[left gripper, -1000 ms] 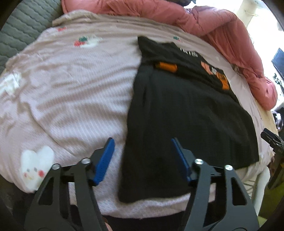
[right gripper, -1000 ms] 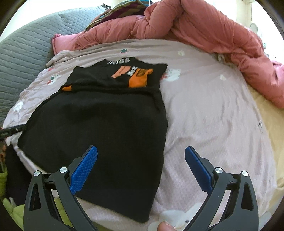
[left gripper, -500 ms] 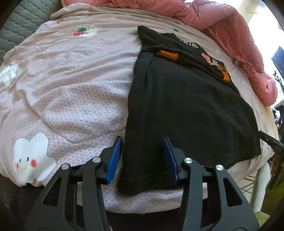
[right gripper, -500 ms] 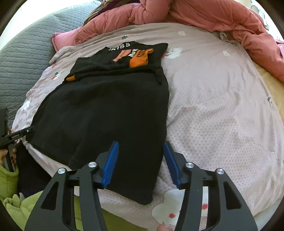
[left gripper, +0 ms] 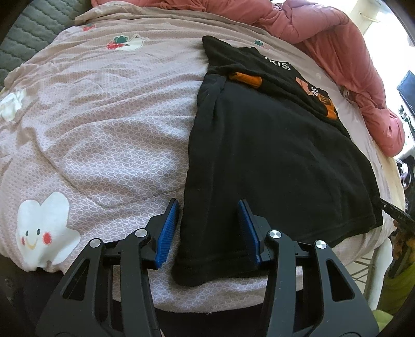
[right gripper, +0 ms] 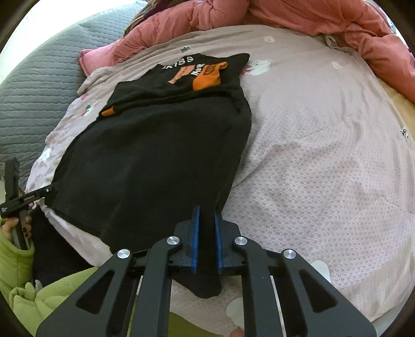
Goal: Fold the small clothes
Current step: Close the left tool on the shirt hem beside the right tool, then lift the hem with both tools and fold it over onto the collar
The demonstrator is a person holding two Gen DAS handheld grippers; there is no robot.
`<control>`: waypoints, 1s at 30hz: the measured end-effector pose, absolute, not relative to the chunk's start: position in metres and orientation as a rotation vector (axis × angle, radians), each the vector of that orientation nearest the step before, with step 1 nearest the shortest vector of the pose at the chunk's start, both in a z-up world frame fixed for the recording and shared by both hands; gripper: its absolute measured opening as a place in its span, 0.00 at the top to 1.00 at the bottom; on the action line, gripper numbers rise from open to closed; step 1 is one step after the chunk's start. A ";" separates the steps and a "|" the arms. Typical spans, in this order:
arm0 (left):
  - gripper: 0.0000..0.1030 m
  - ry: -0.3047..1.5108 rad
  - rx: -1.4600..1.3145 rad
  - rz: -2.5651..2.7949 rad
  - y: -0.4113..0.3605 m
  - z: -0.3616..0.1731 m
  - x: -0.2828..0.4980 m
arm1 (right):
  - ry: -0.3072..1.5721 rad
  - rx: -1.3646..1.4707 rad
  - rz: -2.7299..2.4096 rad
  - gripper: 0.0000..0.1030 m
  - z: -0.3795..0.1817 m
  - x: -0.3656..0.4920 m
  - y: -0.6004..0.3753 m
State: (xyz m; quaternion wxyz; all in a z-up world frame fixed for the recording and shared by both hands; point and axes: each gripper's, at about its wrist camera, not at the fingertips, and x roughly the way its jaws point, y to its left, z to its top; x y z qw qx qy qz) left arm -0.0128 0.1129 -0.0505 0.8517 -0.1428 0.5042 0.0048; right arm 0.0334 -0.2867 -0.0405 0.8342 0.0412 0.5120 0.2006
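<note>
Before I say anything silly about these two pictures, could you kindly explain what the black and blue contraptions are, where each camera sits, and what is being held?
There is no robot here: a person holds a hand-operated two-finger clamp in each hand, and each clamp carries a wide-angle camera looking forward along its blue-padded fingers.

The left wrist view shows the left gripper. Its jaws are open, straddling the near left corner of a black T-shirt with orange print, which lies flat on a pink patterned bedsheet.

The right wrist view shows the right gripper. Its jaws are almost together, pinching the shirt's near right corner between the pads.

A rumpled pink quilt is heaped at the far side of the bed, and a grey quilted cover lies on the left in the right wrist view.
</note>
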 end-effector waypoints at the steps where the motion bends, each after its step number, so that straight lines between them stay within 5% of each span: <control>1: 0.62 1.062 -0.302 0.010 0.113 -0.051 -0.012 | 1.091 0.088 0.424 0.88 -0.043 0.034 -0.287; 7: 0.68 1.072 -0.319 0.018 0.115 -0.053 -0.008 | 1.095 0.107 0.428 0.84 -0.050 0.037 -0.288; 9: 0.86 1.066 -0.312 0.033 0.114 -0.052 -0.008 | 1.087 0.087 0.431 0.89 -0.048 0.037 -0.286; 12: 0.95 1.053 -0.287 0.043 0.110 -0.048 -0.008 | 1.063 0.088 0.447 0.91 -0.039 0.037 -0.287; 30: 0.98 0.859 -0.294 0.060 0.120 0.022 0.006 | 0.835 0.222 0.454 0.92 0.025 0.052 -0.315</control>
